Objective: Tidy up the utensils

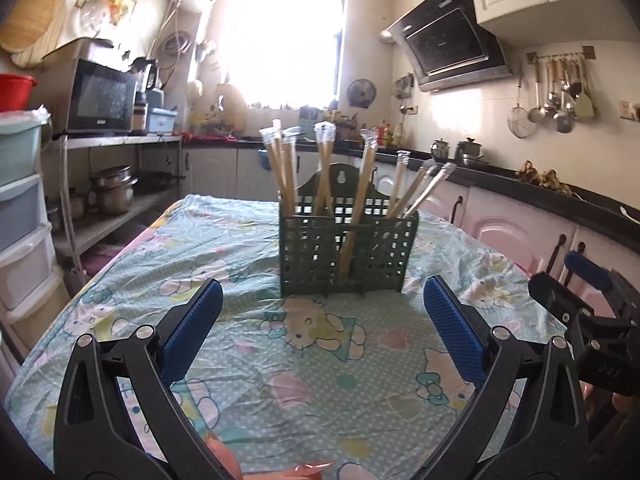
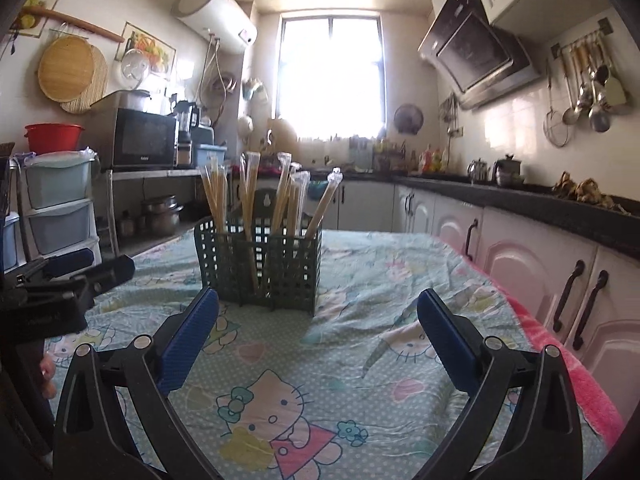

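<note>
A dark green lattice utensil holder (image 1: 316,252) (image 2: 280,256) stands upright on the table. Several wrapped pairs of chopsticks (image 1: 284,168) (image 2: 248,188) stick up out of its compartments and lean in different directions. My left gripper (image 1: 322,308) hovers open just short of the holder with nothing between its blue pads. My right gripper (image 2: 318,316) is open and empty too, in front of the holder and a little to its right. The right gripper (image 1: 576,292) shows at the right edge of the left wrist view, and the left gripper (image 2: 80,272) at the left edge of the right wrist view.
A cartoon-cat patterned cloth (image 1: 312,344) (image 2: 360,360) covers the table. Pink cabinet doors under a black counter (image 2: 560,216) run along the right. A shelf with a microwave (image 1: 100,96), pots and plastic drawers (image 2: 60,216) lines the left. A person's fingertip (image 1: 308,470) shows at the bottom.
</note>
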Available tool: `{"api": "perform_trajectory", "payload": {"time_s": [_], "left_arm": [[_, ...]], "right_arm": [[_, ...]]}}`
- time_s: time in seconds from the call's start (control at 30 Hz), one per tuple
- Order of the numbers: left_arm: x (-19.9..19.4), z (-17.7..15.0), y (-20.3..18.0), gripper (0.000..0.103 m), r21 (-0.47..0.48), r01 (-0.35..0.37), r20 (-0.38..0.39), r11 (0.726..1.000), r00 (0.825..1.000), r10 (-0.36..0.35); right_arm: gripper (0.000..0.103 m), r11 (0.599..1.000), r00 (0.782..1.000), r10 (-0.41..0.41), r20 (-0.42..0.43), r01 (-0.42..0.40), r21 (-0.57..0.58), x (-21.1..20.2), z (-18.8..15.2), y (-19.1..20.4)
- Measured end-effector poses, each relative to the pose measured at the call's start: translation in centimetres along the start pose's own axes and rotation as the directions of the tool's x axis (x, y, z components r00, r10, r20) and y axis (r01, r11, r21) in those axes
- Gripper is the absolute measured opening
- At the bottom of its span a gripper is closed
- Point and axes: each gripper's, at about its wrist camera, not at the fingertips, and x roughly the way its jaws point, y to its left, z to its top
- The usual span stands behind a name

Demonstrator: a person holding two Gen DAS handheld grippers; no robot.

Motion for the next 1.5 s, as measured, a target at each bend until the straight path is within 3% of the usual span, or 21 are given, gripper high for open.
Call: {"api": "perform_trajectory", "payload": {"time_s": [1.5], "left_arm": [[-0.06, -0.04, 0.76, 0.093, -0.031, -0.019, 0.011, 0.999, 1.000, 0.020]], "right_arm": [[0.097, 1.000, 1.000, -0.007, -0.025, 0.007, 0.019, 0.30, -0.17, -0.08]]}}
